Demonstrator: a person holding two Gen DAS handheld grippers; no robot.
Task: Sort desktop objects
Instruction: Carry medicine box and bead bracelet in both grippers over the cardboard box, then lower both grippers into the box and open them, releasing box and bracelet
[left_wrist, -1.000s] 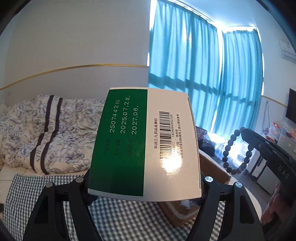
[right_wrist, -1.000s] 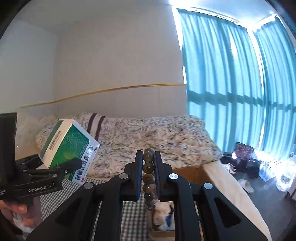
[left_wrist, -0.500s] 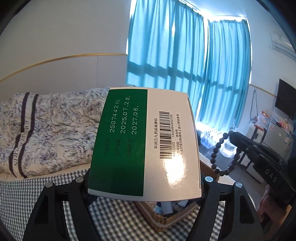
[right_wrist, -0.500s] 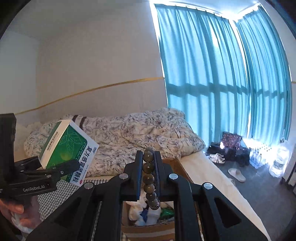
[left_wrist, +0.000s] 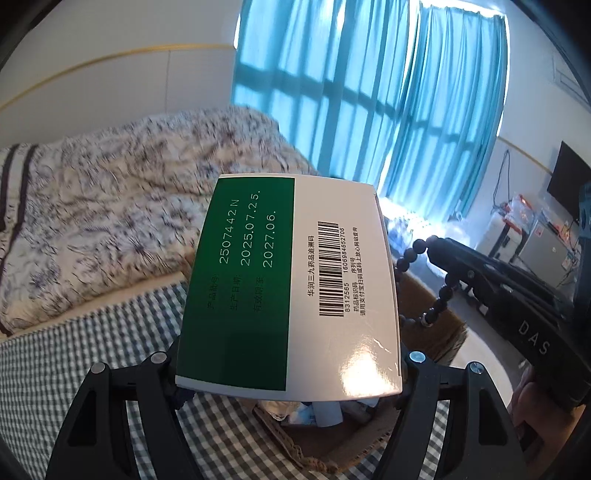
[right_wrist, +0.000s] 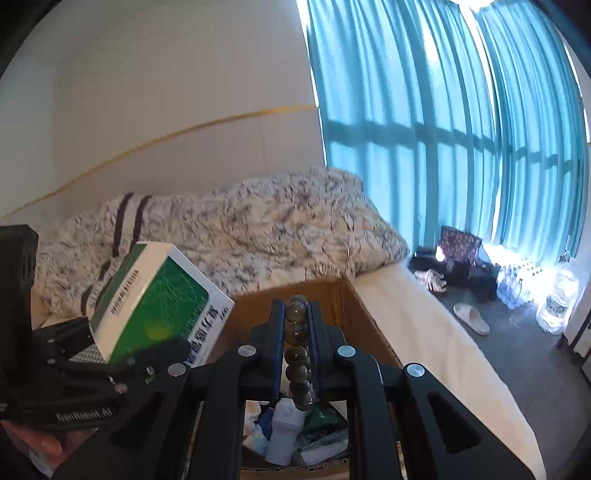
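We are gripping medicine box (left_wrist: 288, 288) in left gripper (left_wrist: 288, 373), bead bracelet (right_wrist: 297, 354) pinched in right gripper (right_wrist: 297, 369), both hovering over cardboard box (right_wrist: 365, 314) at 6 o'clock. Risks: bracelet snagging on jaws; box landing on rim, tipping out.

Box (left_wrist: 288, 284): green and white, black barcode. Beads (right_wrist: 297, 354): dark olive. Carton (right_wrist: 365, 321): brown. Cloth (left_wrist: 92, 339): blue-white gingham. Curtains (left_wrist: 369, 92), 1 o'clock: teal.
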